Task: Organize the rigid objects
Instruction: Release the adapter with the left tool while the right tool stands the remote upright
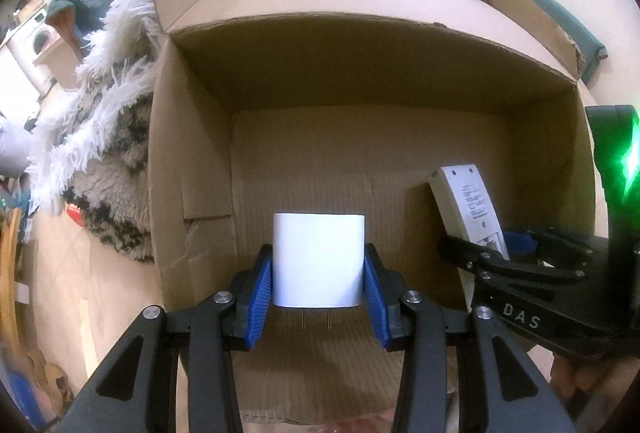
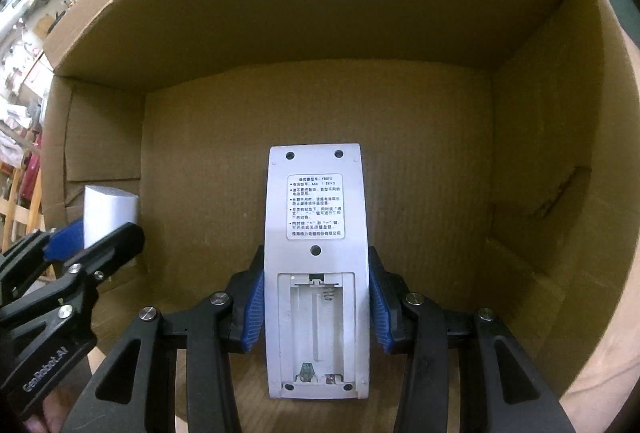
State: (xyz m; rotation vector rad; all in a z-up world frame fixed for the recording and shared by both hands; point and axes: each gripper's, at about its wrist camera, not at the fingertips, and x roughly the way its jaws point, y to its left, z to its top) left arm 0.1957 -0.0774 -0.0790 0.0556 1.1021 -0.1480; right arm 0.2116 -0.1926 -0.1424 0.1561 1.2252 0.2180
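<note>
My left gripper (image 1: 318, 269) is shut on a white plug adapter (image 1: 318, 259), its two metal prongs pointing back toward the camera, held inside an open cardboard box (image 1: 360, 161). My right gripper (image 2: 316, 297) is shut on a white remote control (image 2: 316, 233), back side up, with its battery bay uncovered and empty. In the left wrist view the remote (image 1: 468, 209) and the right gripper (image 1: 516, 245) show at the right. In the right wrist view the adapter (image 2: 108, 213) and the left gripper (image 2: 88, 237) show at the left. Both things hang above the box floor (image 2: 420, 173).
The box walls (image 2: 560, 153) rise all around, with flaps folded outward. A shaggy white and dark rug (image 1: 112, 137) lies left of the box. Room furniture and clutter show at the far left edge.
</note>
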